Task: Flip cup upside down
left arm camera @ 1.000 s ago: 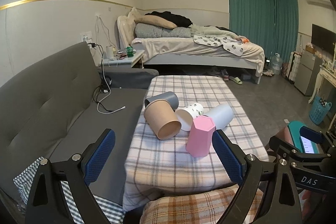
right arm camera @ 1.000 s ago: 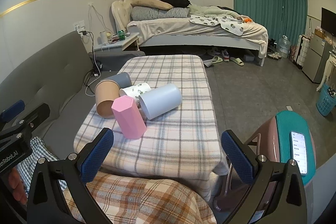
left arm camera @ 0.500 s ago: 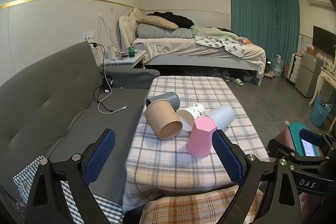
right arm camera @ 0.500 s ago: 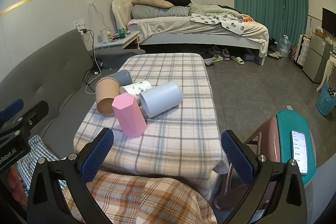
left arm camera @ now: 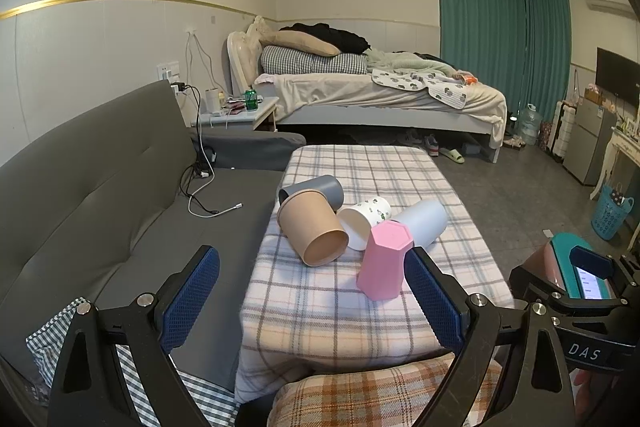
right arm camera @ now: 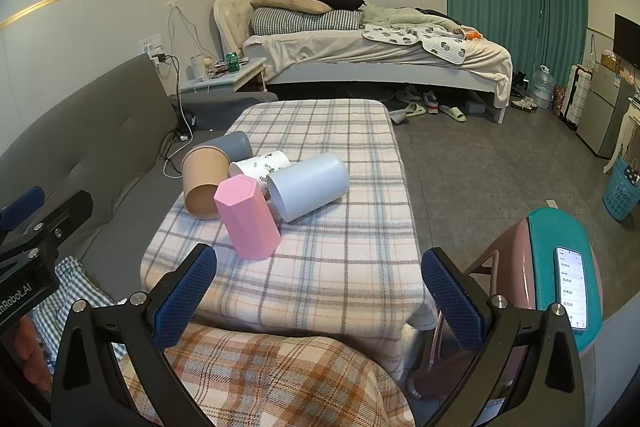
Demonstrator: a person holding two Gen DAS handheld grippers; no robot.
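Left wrist view: the left tongs (left arm camera: pixel 312 297) are spread wide, holding and touching nothing, and hang short of the counter (left arm camera: pixel 360 323) with its plaid cloth. On the counter, the pink cup (left arm camera: pixel 384 261) stands mouth down, base up. Behind it four cups lie on their sides, bunched together: the brown cup (left arm camera: pixel 314 233), the dark grey cup (left arm camera: pixel 316 189), the white patterned cup (left arm camera: pixel 364 221) and the pale blue cup (left arm camera: pixel 424 221). This view alone shows the brown cup's open mouth from the front. Right wrist view: the right tongs (right arm camera: pixel 320 293) are likewise spread wide and empty, short of the counter. Only here is the phone (right arm camera: pixel 572 293) seen in full, lying on the teal stool (right arm camera: pixel 544 251). Compared with one second ago, both views sit slightly closer to the cups; no cup has moved.
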